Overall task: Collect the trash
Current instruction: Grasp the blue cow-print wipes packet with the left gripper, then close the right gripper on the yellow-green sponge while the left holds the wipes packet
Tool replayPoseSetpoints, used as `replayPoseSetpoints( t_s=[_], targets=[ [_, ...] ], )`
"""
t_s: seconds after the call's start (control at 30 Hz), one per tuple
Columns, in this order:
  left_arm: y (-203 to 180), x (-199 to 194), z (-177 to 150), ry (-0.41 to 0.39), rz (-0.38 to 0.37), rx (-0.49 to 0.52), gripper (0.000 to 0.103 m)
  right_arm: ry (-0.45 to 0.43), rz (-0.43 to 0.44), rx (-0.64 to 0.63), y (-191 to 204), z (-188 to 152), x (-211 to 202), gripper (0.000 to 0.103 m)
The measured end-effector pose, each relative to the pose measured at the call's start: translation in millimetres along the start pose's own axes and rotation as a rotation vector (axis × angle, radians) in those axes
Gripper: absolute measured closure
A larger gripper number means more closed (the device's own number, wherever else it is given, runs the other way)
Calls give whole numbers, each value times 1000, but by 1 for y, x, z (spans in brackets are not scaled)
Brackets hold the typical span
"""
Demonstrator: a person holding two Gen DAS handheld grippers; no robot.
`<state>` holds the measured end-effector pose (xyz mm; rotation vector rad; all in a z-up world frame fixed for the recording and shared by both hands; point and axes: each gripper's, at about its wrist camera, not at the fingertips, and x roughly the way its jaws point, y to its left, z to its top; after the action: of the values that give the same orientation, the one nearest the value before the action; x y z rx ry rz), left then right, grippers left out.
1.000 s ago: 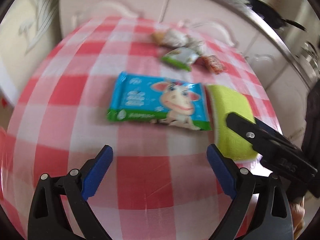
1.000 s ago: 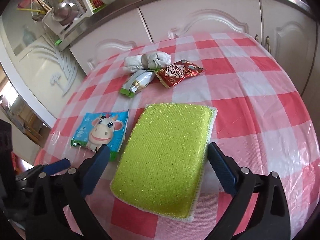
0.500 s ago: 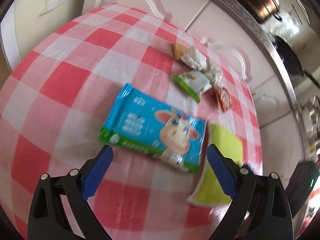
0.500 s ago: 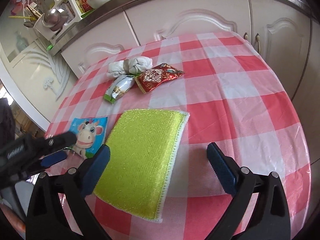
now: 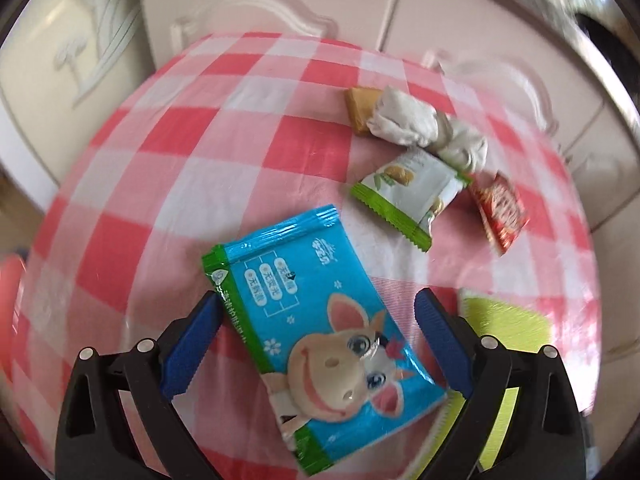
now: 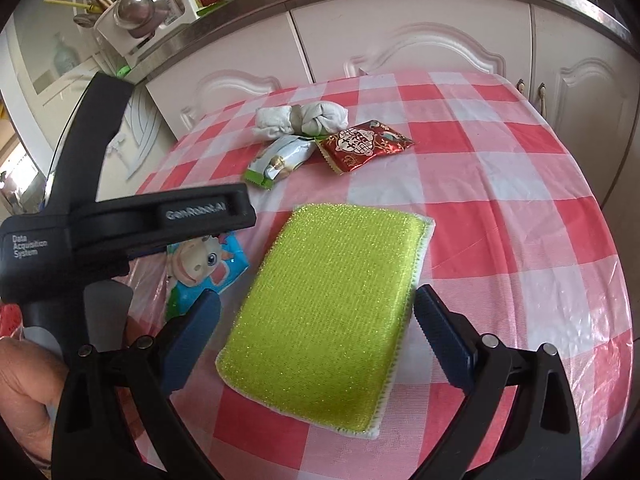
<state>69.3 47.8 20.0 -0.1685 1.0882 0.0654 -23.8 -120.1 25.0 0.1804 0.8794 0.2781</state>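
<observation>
A blue wipes packet with a cartoon cow [image 5: 320, 320] lies on the red-checked tablecloth [image 5: 192, 168], between the blue pads of my open left gripper [image 5: 320, 332]. Farther back lie a green-and-white snack wrapper [image 5: 412, 192], a red wrapper [image 5: 500, 208], a crumpled white tissue [image 5: 420, 124] and a tan piece [image 5: 360, 108]. In the right wrist view, my open right gripper [image 6: 316, 332] straddles the near end of a yellow-green sponge [image 6: 332, 308]. The cow packet [image 6: 208, 264] shows partly under the left gripper's black body. The red wrapper [image 6: 360, 148], the green wrapper [image 6: 280, 160] and the tissue [image 6: 300, 120] lie beyond.
White cabinet doors [image 6: 400, 40] and a steel counter edge stand behind the table. A dish rack with utensils and bowls [image 6: 140, 12] sits on the counter at back left. A hand [image 6: 24, 380] holds the left gripper's handle at the lower left.
The left gripper has moved forward and down over the cow packet, which now lies between its fingers. The right gripper has come closer to the sponge. Both jaws stay wide.
</observation>
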Motion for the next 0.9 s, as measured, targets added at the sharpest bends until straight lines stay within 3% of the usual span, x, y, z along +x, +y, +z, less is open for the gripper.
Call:
replayPoseSetpoints(
  t_s=[0.2,0.33,0.47,0.63,0.7,0.77,0.9],
  targets=[
    [1,-2,-8,-33,38,79,11,9,-6,-15,2,0,4,5],
    [1,-10,-11,-55,25,105,32,14,-32,-28,7,1,8,4],
    [5,-15,-14,-67,16,117,42,29,-70,-70,14,2,14,4],
    [15,-21,-17,-77,-6,93,45,24,-58,-61,11,5,14,4],
    [19,-22,-18,-81,-13,82,46,23,-65,-63,11,6,15,6],
    [25,-25,-19,-87,-26,67,48,11,-84,-71,11,7,14,21],
    [39,-31,-26,-91,-46,34,48,3,-54,-61,6,8,11,26]
  ],
)
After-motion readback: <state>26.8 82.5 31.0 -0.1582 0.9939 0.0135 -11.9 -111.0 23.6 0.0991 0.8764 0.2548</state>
